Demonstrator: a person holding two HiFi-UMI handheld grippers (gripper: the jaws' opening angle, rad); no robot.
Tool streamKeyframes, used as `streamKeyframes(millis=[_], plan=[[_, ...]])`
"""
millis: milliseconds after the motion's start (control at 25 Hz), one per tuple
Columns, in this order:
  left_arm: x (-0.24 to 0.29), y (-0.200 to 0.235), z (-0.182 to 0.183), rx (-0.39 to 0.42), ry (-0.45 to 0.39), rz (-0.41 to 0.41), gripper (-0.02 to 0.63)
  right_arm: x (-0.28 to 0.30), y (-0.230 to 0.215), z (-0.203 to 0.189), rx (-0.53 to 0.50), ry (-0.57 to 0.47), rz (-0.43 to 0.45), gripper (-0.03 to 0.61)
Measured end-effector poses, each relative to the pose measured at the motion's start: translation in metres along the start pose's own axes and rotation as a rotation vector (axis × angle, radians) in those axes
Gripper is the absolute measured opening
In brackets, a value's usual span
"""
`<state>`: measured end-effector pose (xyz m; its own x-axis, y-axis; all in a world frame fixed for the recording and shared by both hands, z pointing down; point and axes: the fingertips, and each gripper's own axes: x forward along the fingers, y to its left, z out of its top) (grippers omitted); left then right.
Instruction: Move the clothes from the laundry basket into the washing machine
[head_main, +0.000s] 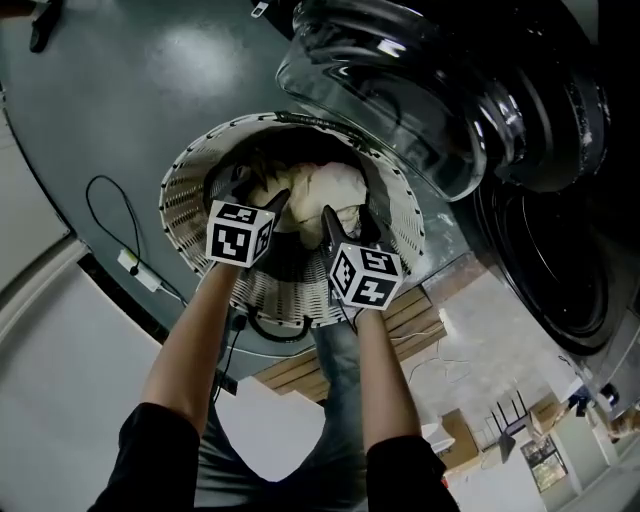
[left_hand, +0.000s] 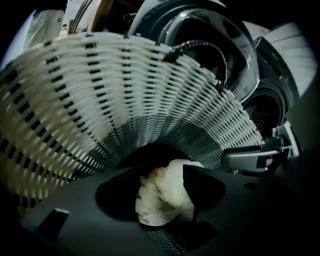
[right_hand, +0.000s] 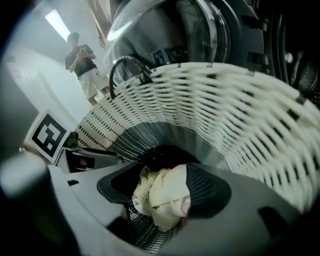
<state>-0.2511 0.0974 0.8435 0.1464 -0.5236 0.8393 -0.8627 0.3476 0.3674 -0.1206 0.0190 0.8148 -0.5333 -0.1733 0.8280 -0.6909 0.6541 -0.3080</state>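
Head view, left to right. A thin black cable (head_main: 97, 203) loops over the grey floor. The round white laundry basket (head_main: 185, 190) stands at centre, its near rim covered by the two forearms. The left gripper (head_main: 262, 200) reaches into the basket, its jaws half hidden behind its marker cube. In the left gripper view the jaws stand apart and frame a crumpled cream garment (left_hand: 162, 192). Whether the pads touch the cloth cannot be told.

The cream garment lies at the bottom of the basket on a dark garment (left_hand: 150, 154) whose outline is lost in shadow. The right gripper (head_main: 348, 225) reaches in just beside the left, its jaws likewise apart with the cream garment in the gap. Here too contact is unclear.

The glass door (head_main: 400, 90) of the washing machine hangs open at upper right. The drum opening (head_main: 550, 270) is dark and cut off by the right edge.
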Motion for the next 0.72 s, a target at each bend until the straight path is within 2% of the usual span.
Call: streamKeyframes(millis=[160,360,600,720], plan=[[0.035,0.014,-0.021,-0.037,0.051,0.001,0.282,0.031,-0.016,-0.02,0.064,0.034,-0.016,0.301],[0.07,0.026,-0.056,-0.019,0.155,-0.001,0.291,0.065,-0.033,-0.048,0.078,0.091,-0.06,0.318],[0.115,0.045,-0.083,-0.091,0.236,0.018,0.366,0.1,-0.064,-0.083,0.177,0.163,-0.169,0.345],[0.13,0.049,-0.102,-0.094,0.295,0.012,0.4,0.115,-0.07,-0.091,0.204,0.172,-0.177,0.377]])
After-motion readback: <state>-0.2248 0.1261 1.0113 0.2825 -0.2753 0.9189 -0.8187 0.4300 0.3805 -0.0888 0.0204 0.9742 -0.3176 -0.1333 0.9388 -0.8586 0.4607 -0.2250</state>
